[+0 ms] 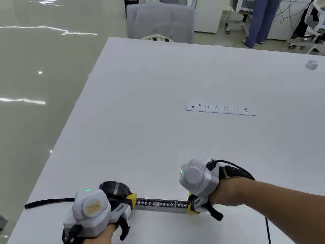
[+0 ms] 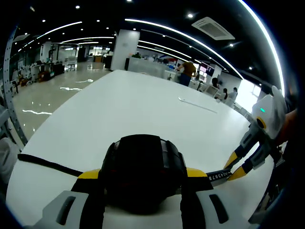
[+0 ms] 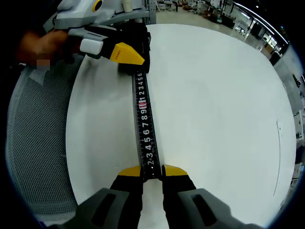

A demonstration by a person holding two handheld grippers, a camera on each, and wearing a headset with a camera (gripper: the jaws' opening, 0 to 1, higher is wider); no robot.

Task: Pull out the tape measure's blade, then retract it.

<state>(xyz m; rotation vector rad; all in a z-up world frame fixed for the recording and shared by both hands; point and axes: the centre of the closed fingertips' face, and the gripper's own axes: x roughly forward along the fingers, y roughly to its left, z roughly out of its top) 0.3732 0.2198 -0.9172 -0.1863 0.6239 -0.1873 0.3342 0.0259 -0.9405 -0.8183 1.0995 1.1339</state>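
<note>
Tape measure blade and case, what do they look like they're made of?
Blade: thin, flat, pale strip with printed black numerals and a faint sheen; probably painted steel. Case: black, matte, with moulded ridges; plastic or rubber, cannot tell which.

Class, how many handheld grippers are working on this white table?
2. The left gripper clamps the tape measure case at the near edge of the table; the right gripper pinches the end of the blade just to its right.
</note>
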